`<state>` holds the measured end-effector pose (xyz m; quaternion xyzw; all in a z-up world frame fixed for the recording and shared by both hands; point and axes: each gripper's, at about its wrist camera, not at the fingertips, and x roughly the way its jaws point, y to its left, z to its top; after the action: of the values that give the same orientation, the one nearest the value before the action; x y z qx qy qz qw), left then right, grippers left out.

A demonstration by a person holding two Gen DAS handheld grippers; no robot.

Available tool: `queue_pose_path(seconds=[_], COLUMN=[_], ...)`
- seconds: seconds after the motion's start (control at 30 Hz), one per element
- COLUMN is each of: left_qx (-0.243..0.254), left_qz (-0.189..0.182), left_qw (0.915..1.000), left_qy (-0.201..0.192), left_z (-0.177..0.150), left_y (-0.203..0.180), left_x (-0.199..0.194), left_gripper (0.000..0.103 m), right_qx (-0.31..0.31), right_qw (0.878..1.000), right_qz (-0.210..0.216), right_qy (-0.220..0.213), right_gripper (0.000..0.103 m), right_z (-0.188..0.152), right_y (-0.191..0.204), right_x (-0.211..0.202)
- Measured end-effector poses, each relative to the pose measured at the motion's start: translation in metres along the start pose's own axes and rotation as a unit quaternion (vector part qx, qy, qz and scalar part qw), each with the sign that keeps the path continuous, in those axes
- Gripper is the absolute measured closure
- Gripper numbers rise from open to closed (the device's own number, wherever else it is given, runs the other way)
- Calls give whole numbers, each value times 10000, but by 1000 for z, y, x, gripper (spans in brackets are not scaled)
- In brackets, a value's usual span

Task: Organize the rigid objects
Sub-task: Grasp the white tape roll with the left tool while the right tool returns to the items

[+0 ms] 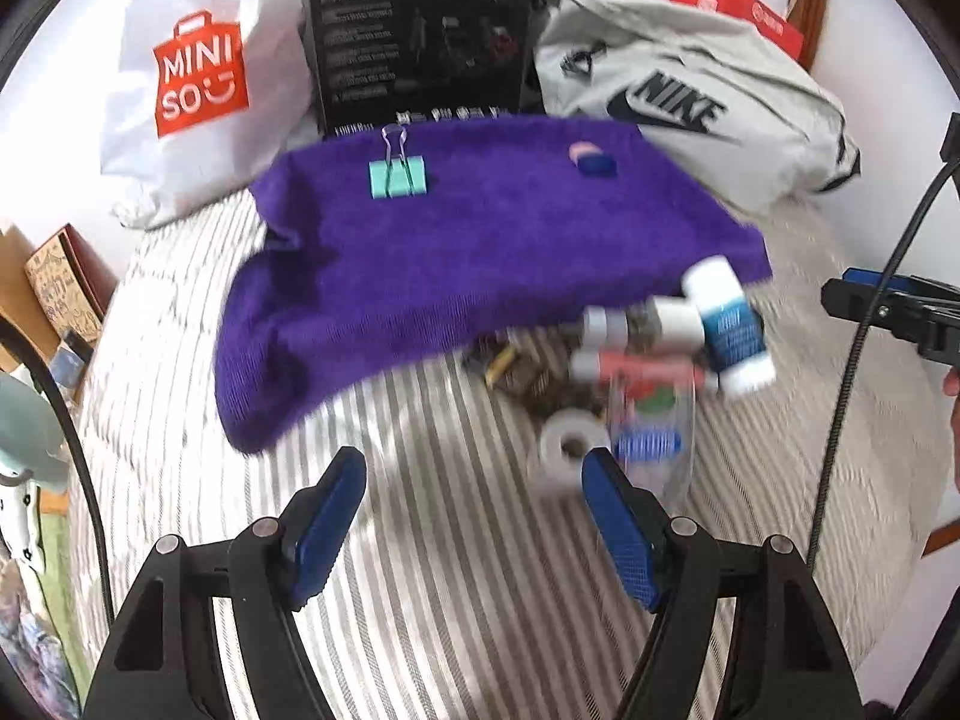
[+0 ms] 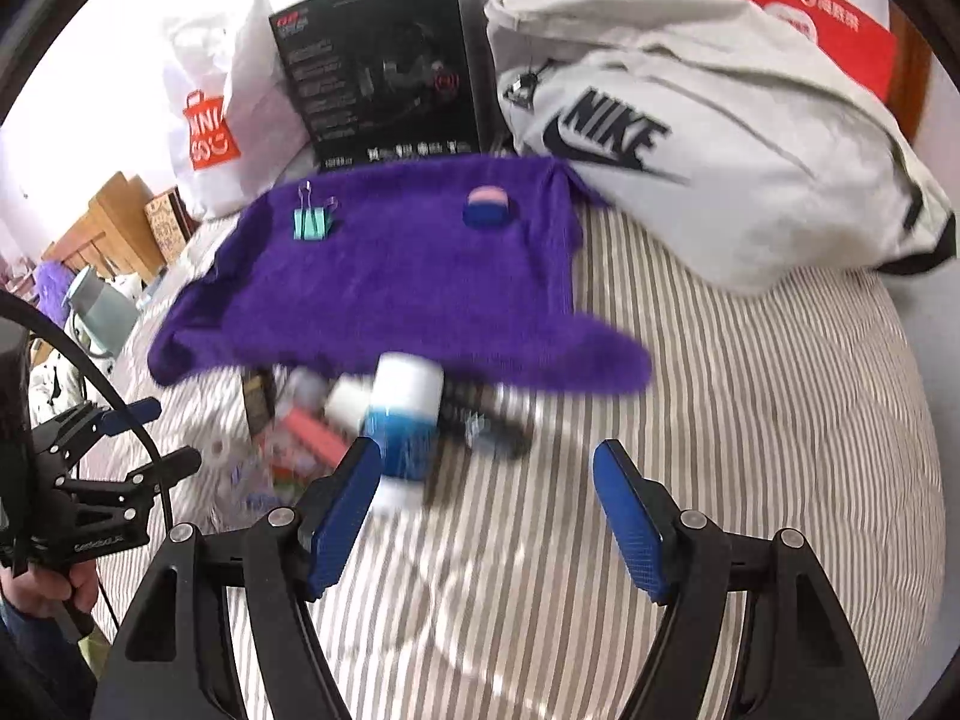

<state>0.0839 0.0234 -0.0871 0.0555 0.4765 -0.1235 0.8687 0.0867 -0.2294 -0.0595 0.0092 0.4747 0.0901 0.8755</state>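
On the striped bedspread [image 1: 456,570], a purple cloth [image 1: 480,240] serves as sorting mat (clip [image 1: 397,177] already there); both grippers [image 1: 474,516] [image 2: 486,516] gape empty near the jumbled pile [image 2: 372,420].

Bare purple cloth [image 1: 480,252] between clip [image 1: 397,179] and eraser [image 1: 594,159]

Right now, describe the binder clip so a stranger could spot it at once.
Find the purple towel spread on the striped bed, in front of the black box. Near its far left corner stands the binder clip, well left of the blue-and-pink eraser. It alone is mint green with looped wire handles.
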Motion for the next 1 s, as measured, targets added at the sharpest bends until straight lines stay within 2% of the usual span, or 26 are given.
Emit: queue_pose_path(seconds=[0.13, 0.43, 0.47, 0.5, 0.53, 0.63, 0.7, 1.0], left_qx=[77, 320, 297, 282, 259, 436, 434, 354], left_qz=[10, 52, -42, -151, -260, -152, -217, -242], left_qw=[10000, 9995, 9995, 9995, 9993, 9989, 9988, 9991], left_qy=[30, -41, -53, -46, -12, -29, -47, 45], left_z=[-10, -7, -6, -6, -5, -5, -4, -5], left_y=[-6, -27, -29, -30, -31, -38, -39, -29], left_x=[8, 26, 27, 28, 29, 30, 30, 27], left_gripper=[30, 33, 38, 48, 54, 62, 75, 75], right_qx=[-24, 179, 220, 251, 283, 280, 257, 236], right_qw=[9999, 9995, 9994, 9993, 9992, 9992, 9993, 9987], right_qz=[-70, -111, -82, -63, -45, 4, 37, 417], right_qy=[110, 246, 261, 267, 278, 288, 252, 197], right_gripper=[30, 30, 30, 30, 30, 30, 30, 30], right_z=[-19, -37, -38, -38, -37, -36, -33, 1], right_y=[-2, -18, -20, -21, -22, -19, -15, 12], right_x=[0, 7, 8, 9, 11, 14, 14, 37])
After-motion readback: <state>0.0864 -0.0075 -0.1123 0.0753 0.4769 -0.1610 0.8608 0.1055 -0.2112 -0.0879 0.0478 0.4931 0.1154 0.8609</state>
